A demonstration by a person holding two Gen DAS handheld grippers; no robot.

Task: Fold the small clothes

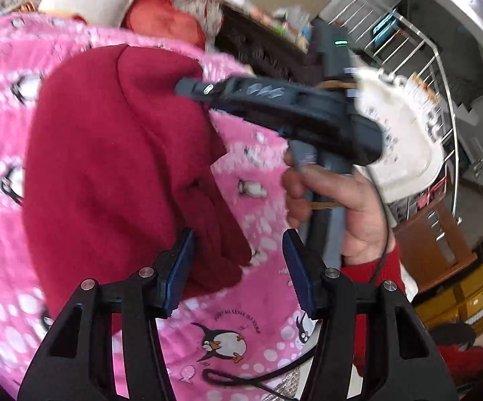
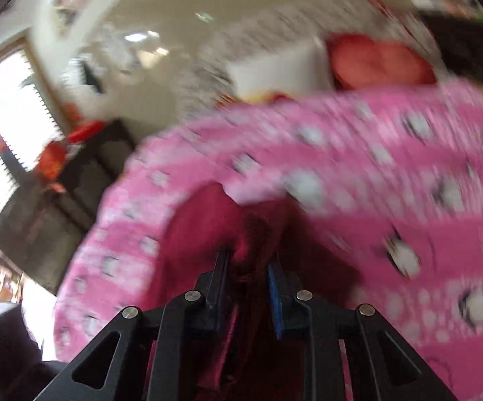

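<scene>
A dark red knitted garment (image 1: 117, 153) lies partly folded on a pink penguin-print blanket (image 1: 248, 330). My left gripper (image 1: 238, 267) is open, its blue pads on either side of the garment's lower right corner, which hangs between them. My right gripper (image 1: 191, 88) shows in the left wrist view, held in a hand, its tip at the garment's upper right edge. In the blurred right wrist view my right gripper (image 2: 248, 267) is shut on a bunch of the red garment (image 2: 251, 234), with the pink blanket (image 2: 358, 167) behind.
A white pillow (image 1: 87, 0) and a red cushion (image 1: 164, 16) lie at the far end of the bed. A metal rack (image 1: 418, 46) and a wooden stool (image 1: 435, 234) stand to the right. A black strap (image 1: 251, 379) lies on the blanket near me.
</scene>
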